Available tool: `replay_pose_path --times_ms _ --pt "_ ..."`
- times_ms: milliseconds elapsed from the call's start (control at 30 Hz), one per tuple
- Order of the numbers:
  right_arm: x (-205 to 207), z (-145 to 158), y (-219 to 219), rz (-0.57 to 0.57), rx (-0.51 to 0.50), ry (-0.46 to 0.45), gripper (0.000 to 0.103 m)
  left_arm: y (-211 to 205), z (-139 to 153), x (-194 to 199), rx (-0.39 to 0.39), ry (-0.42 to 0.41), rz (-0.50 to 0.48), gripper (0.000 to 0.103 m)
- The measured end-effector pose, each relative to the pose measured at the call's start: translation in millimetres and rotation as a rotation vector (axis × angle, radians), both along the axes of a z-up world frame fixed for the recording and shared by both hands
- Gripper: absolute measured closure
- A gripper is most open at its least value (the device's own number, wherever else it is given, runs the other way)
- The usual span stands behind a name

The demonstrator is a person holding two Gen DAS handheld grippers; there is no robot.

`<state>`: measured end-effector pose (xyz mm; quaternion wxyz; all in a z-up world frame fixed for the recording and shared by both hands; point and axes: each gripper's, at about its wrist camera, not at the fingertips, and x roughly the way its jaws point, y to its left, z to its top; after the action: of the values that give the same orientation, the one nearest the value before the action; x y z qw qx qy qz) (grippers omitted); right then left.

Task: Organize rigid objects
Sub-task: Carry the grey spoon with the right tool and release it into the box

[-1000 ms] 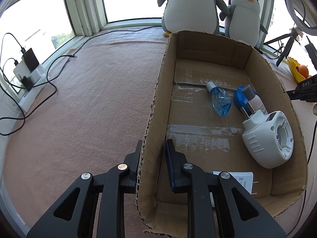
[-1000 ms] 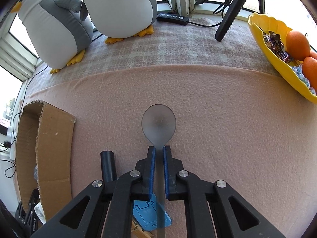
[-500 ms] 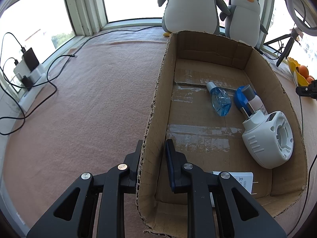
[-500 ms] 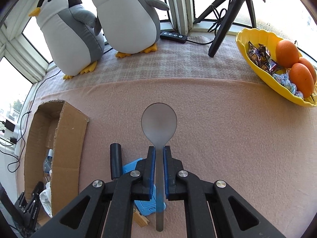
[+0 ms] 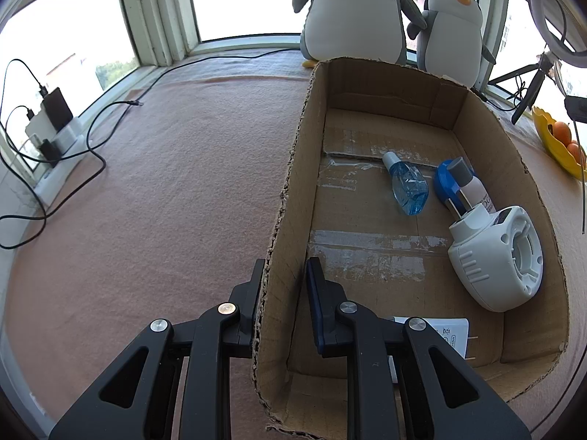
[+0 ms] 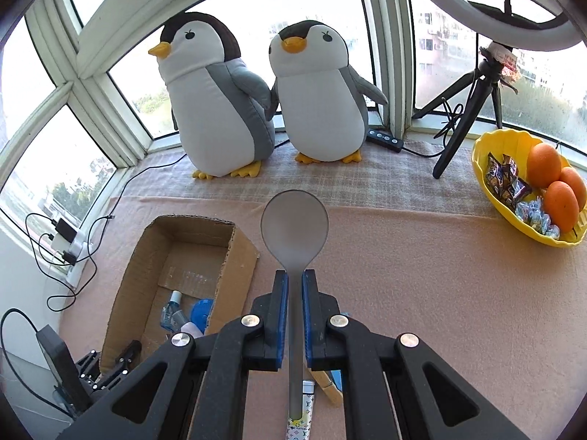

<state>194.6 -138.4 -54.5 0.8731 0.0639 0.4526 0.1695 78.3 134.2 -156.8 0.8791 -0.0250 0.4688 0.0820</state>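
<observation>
1. Cardboard box [image 5: 367, 190] sits on the pink blanket [image 5: 165, 183], open top up. The left gripper [image 5: 284, 304] is clamped on the box's left wall near its near corner, one finger outside and one inside — likely to steady the box for drop-ins.
2. Inside the box: a clear blue bottle [image 5: 407, 187] mid-floor, a blue-capped tube [image 5: 462, 187] beside it, and a white round device [image 5: 499, 256] against the right wall. A white plug [image 5: 447, 333] lies at the near edge. All look sorted already.
3. Right gripper [image 6: 291, 308] is closed on a grey spoon [image 6: 294, 223] at the handle, bowl forward, held clear above the blanket — probably bound for the box at its left.
4. Small items [image 6: 326, 385] lie on the blanket under the right gripper, half hidden — apparently unsorted.
5. Yellow bowl [image 6: 488, 190] of oranges sits near the blanket's far right edge; not part of the sort, by my guess.
</observation>
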Motion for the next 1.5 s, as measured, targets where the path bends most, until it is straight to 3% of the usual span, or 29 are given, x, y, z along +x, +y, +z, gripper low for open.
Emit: replay_pose_path --times_ms 300,667,1033,1433,1500 --pt "-22.2 22.2 57.2 0.132 0.038 -0.024 0.096 0.4 0.1 0.2 -0.002 -0.001 0.002 0.085" --pt "-41.6 3.3 118.8 0.246 0.043 0.030 0.096 -0.1 0.4 0.2 -0.004 -0.003 0.003 0.085" --pt "-42.2 -26.4 144.6 0.276 0.036 0.105 0.096 0.2 0.2 0.1 -0.004 -0.004 0.003 0.085" --pt "-41.5 -33.2 150.7 0.290 0.020 0.128 0.095 0.7 0.1 -0.1 -0.004 -0.004 0.003 0.085" --pt "-41.2 -33.6 150.1 0.287 0.020 0.130 0.083 0.6 0.0 -0.4 -0.005 -0.004 0.003 0.085"
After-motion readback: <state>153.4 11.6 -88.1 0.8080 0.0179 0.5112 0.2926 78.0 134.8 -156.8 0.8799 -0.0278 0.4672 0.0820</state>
